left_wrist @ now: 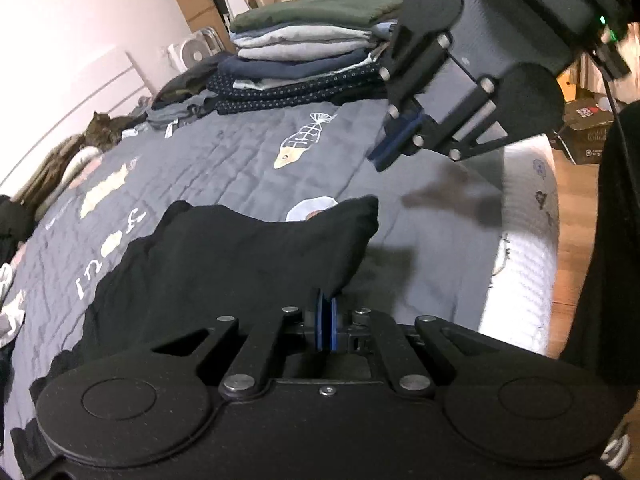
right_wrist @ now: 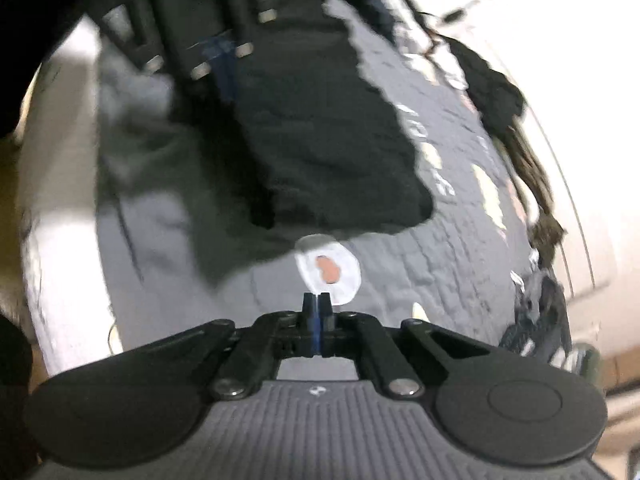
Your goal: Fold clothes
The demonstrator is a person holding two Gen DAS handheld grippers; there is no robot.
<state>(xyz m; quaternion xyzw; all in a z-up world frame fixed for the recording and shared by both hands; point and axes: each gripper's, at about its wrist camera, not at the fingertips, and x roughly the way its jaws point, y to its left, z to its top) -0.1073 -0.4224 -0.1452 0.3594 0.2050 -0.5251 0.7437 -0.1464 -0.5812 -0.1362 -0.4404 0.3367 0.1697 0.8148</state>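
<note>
Right-wrist view smeared by blur; far bedding and dark heaps there hard to read. Black garment (left_wrist: 224,256) spread on the grey quilt (left_wrist: 224,168), near end hidden behind the left gripper (left_wrist: 326,300), long axis running from there toward the fish print, raised corner pointing at the folded stack (left_wrist: 304,52). Left gripper pinched tight on the garment's edge. Right gripper (right_wrist: 316,304) closed on nothing, hanging above the quilt.

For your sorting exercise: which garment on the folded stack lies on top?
The dark green garment tops the folded stack; grey, navy and dotted pieces lie beneath it.
</note>
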